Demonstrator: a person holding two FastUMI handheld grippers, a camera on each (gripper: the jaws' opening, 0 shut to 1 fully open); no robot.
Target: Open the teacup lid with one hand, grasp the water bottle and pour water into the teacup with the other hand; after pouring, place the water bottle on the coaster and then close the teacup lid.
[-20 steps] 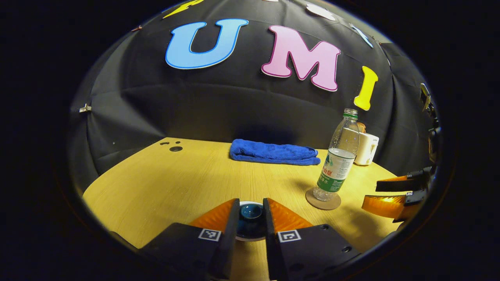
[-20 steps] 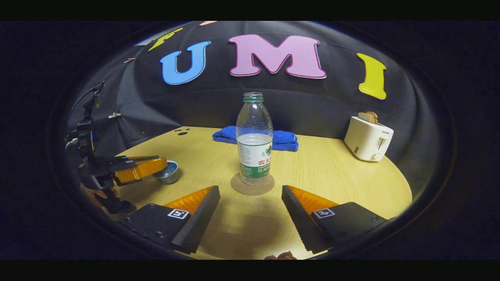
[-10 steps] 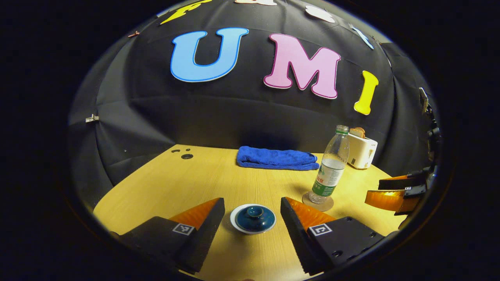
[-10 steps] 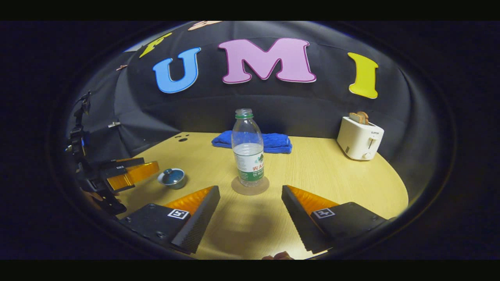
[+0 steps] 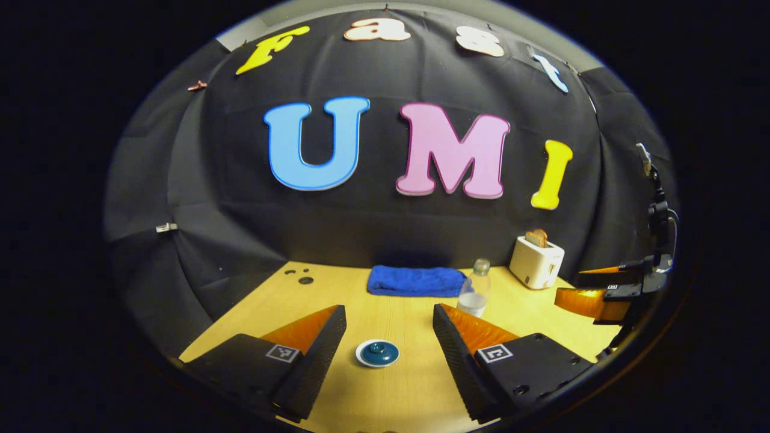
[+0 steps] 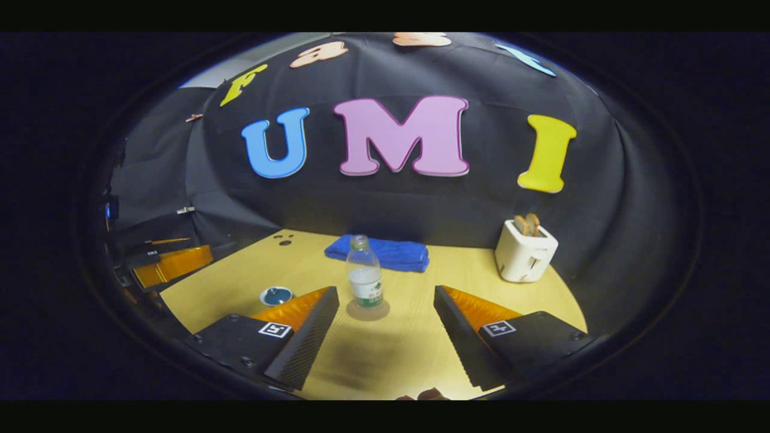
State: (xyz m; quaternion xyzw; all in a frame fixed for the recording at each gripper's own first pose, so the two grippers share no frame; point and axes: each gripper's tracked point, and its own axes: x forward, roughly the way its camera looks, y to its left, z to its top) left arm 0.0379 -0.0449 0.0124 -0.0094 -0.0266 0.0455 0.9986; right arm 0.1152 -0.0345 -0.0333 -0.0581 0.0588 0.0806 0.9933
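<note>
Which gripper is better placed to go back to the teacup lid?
Left. The teacup lies straight ahead between the open left gripper fingers; the right gripper faces the bottle instead.

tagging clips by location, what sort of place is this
Likely a staged recording booth, not a real kitchen: black cloth wall closes in a round wooden table, set with household props like a white toaster, a folded blue towel and a lidded teacup.

In the left gripper view, one side of the tongs hides the bottom of the water bottle (image 5: 475,291). In the right gripper view, the tongs cover a bit of the teacup (image 6: 276,296), and the bottle's label is too small to read.
</note>
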